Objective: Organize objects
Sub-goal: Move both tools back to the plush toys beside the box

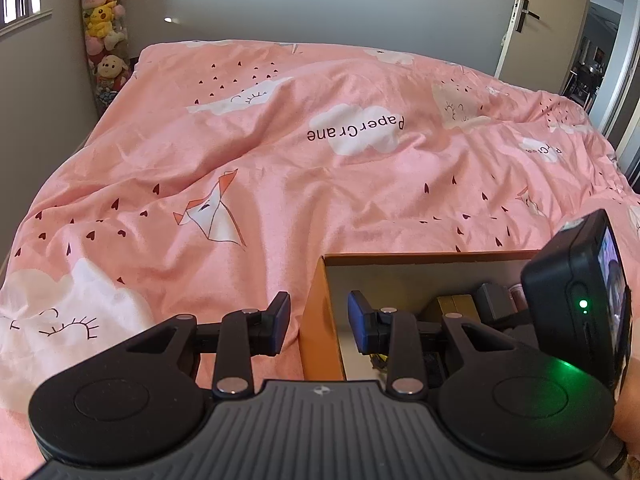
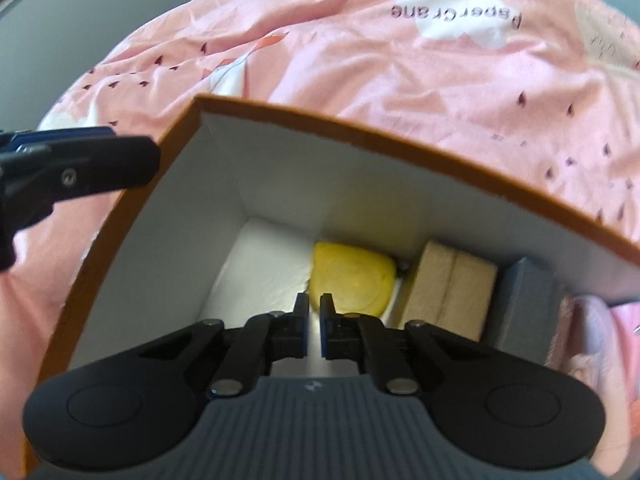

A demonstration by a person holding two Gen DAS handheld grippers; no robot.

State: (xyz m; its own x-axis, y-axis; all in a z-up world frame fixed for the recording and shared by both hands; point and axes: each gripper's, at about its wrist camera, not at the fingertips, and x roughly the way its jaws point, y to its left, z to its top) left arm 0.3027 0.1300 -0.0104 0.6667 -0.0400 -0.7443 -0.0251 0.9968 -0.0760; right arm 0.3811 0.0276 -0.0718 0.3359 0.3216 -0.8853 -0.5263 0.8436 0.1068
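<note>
Pink duvet (image 1: 280, 168) is covering the bed, carrying the orange box (image 2: 360, 132); everything below is placed relative to that box. Box is sitting open-topped at the duvet's near edge. Left gripper (image 1: 318, 320) is straddling the box's left wall, one finger outside, one inside, narrow gap, pads apparently not pressing, likely steadying the box. Right gripper (image 2: 315, 312) is hanging inside the box, jaws nearly together, holding nothing. On the box floor: grey block (image 2: 528, 300) rightmost, tan packet (image 2: 448, 288) beside it, yellow case (image 2: 352, 280) left of the packet, just beyond the right fingertips, seemingly packed in a row.
</note>
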